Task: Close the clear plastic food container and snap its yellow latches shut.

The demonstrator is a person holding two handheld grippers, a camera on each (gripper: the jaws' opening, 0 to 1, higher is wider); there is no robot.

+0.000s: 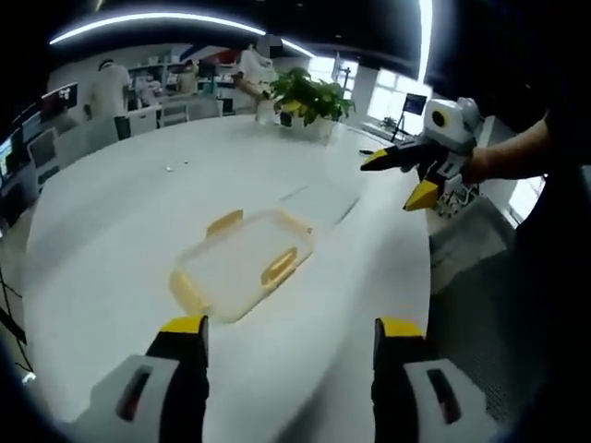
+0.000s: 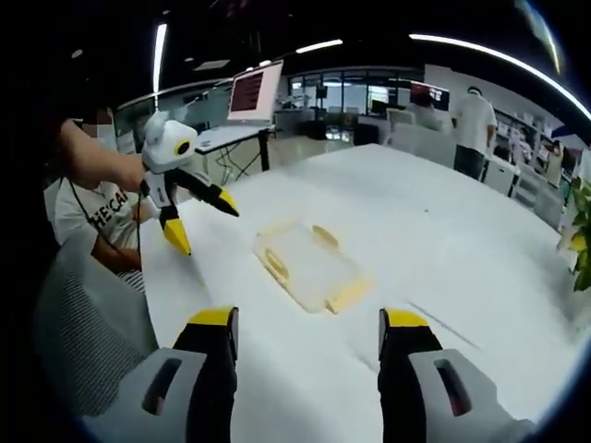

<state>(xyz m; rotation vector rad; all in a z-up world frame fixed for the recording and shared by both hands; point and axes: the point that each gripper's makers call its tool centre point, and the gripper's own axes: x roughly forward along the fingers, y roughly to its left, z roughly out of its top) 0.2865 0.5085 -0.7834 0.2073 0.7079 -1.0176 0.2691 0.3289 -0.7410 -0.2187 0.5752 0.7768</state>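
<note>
Container (image 1: pixel 242 265) lies on the table (image 1: pixel 120 203) (untouched), left tool (image 1: pixel 288 334) and right tool (image 2: pixel 305 325) hovering, jaws spread.

Black letters reading "HECA", cut off at the edge, stand on a seated person's white T-shirt (image 2: pixel 92 214); nothing else is legible.

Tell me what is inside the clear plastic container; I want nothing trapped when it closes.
Through the clear plastic food container with yellow latches only the white table shows. No contents are apparent, though blur could hide something small.
</note>
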